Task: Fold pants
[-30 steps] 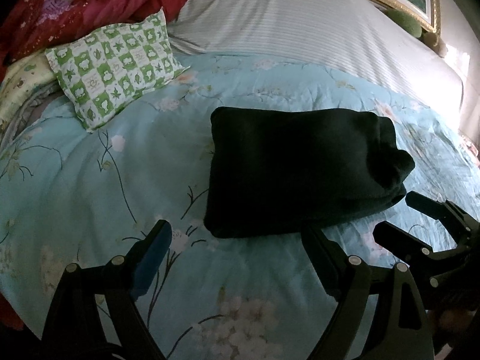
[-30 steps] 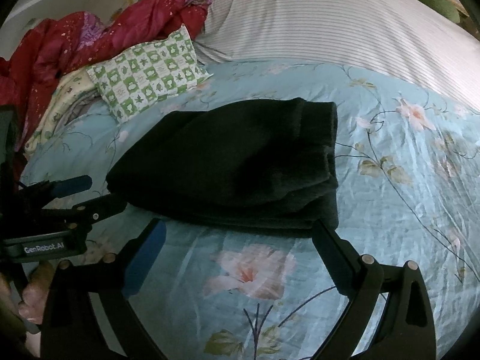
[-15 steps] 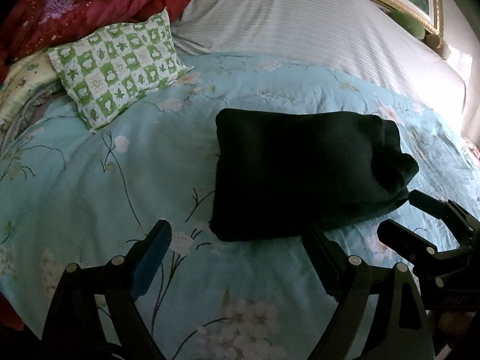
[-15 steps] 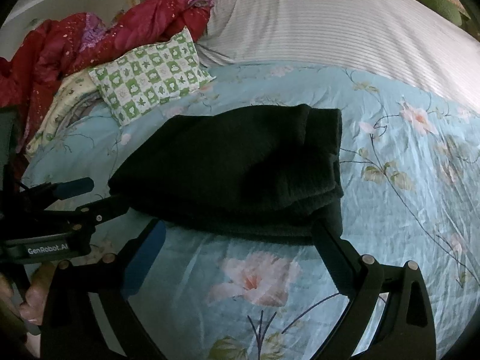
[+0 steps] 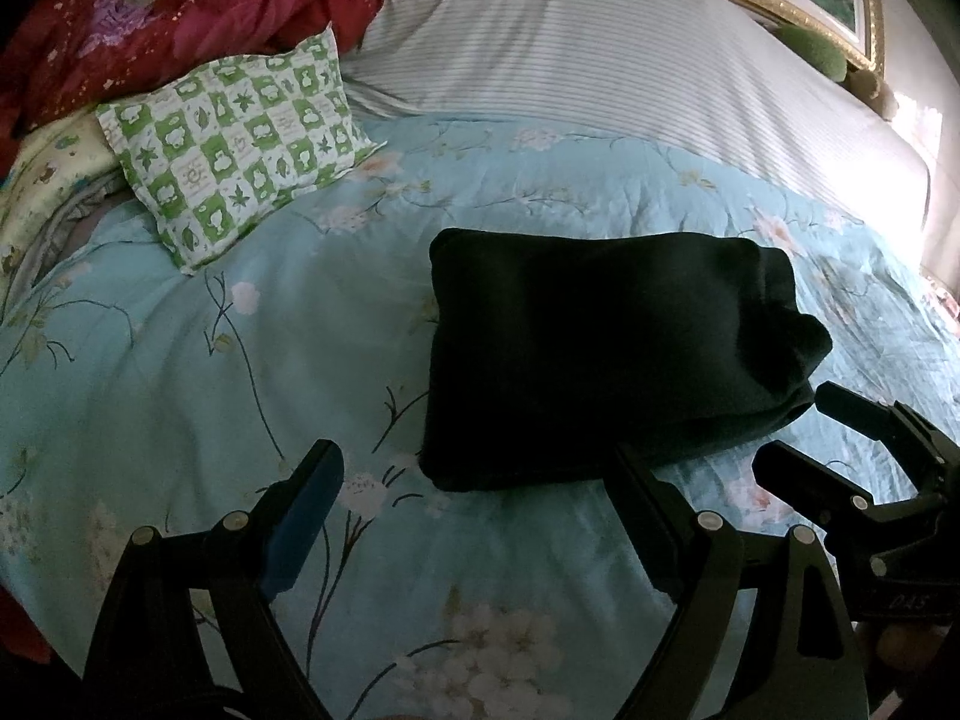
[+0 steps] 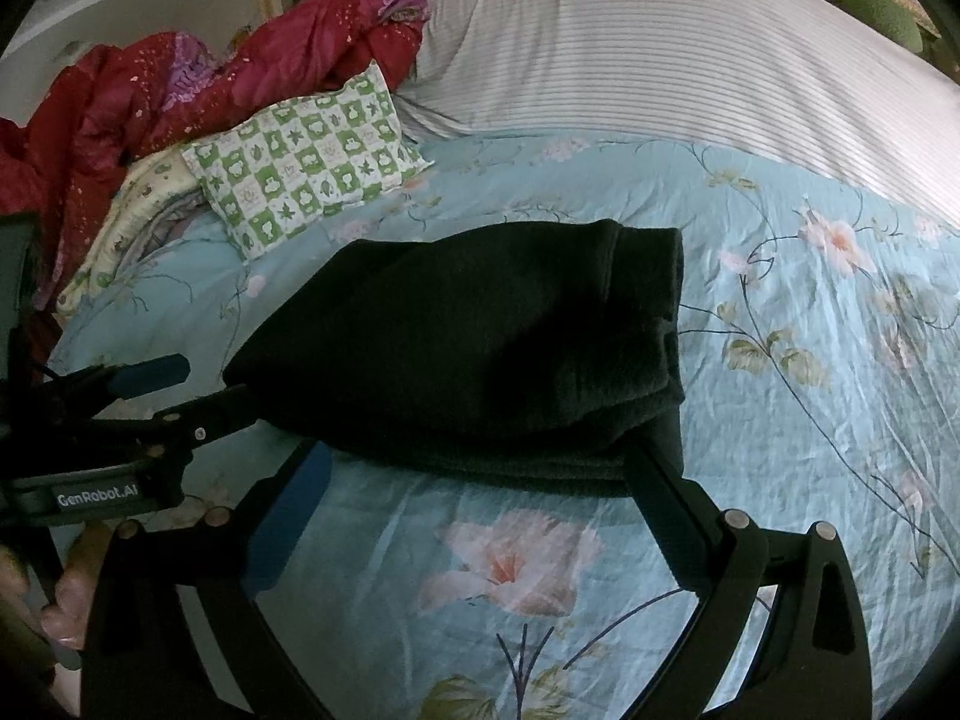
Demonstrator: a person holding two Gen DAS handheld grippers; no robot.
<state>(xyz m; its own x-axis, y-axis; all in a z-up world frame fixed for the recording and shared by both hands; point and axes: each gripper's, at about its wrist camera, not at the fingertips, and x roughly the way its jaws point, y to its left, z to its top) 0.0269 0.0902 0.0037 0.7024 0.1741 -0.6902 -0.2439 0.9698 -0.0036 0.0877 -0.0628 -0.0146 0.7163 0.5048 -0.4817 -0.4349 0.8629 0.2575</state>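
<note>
A: Far left on the bed?

B: A crumpled red quilt (image 5: pixel 198 18), then a green checked pillow (image 5: pixel 240 144) lying on the pale blue floral cover (image 5: pixel 198 372).

A: And the left tool?

B: The left tool (image 5: pixel 474 498) hangs low over the cover, its 2 fingers spread wide apart with nothing between them, just short of the near edge of the pants.

A: Where are the pants?

B: The dark pants (image 5: pixel 600 354) lie folded into a thick rectangle in the middle of the cover, well clear of the pillow.

A: The right tool?

B: The right tool (image 6: pixel 474 492) also stands wide apart and empty, its right finger tip meeting the bundle's near right corner. Behind stretches a striped sheet (image 6: pixel 690 60).
</note>
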